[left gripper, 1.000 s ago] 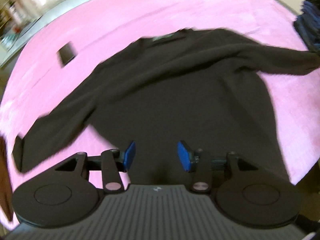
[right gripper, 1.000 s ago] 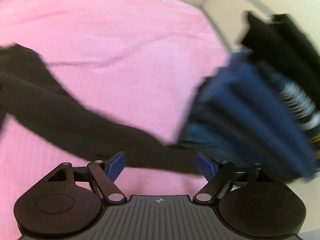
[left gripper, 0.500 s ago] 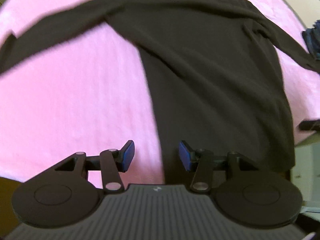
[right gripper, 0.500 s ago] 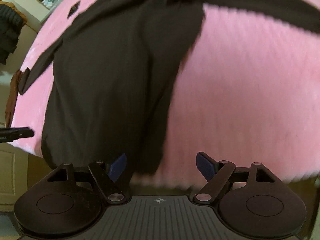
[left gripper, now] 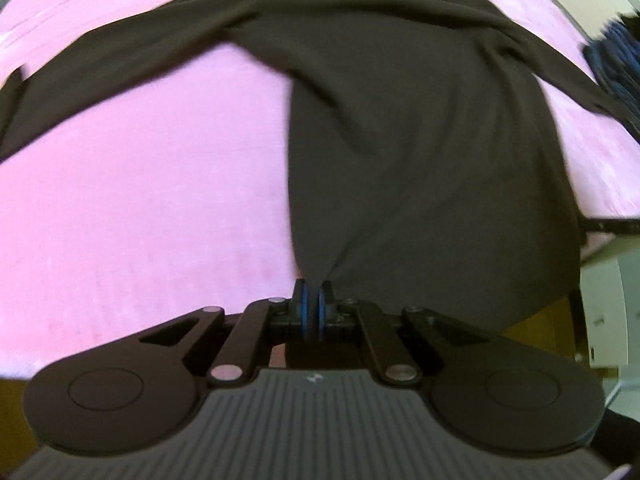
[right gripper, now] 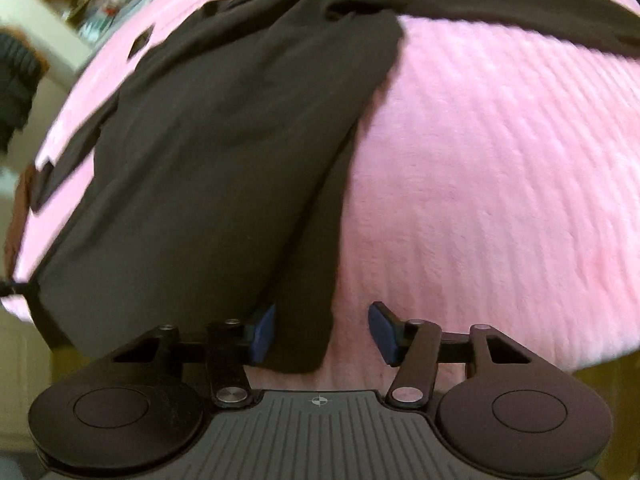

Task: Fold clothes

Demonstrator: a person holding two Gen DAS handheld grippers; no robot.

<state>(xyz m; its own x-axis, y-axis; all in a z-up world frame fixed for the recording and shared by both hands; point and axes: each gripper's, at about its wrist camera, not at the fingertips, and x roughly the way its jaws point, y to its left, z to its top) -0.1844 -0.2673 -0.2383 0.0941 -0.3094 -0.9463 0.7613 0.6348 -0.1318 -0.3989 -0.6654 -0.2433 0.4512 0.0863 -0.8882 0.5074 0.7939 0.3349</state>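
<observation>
A sweater (left gripper: pixel 420 152) lies spread flat on a blanket (left gripper: pixel 140 208), its sleeves stretched out to either side and its bottom hem at the blanket's near edge. The left gripper (left gripper: pixel 313 308) sits at the hem's left corner, the right gripper (right gripper: pixel 322 334) at the right corner. A pile of clothes (left gripper: pixel 616 56) lies beyond the right sleeve.

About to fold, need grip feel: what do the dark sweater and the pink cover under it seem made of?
Dark sweater: looks like a soft matte knit, draping in loose folds, no sheen. Pink cover: seemingly plush fleece, fuzzy ribbed pile.
</observation>
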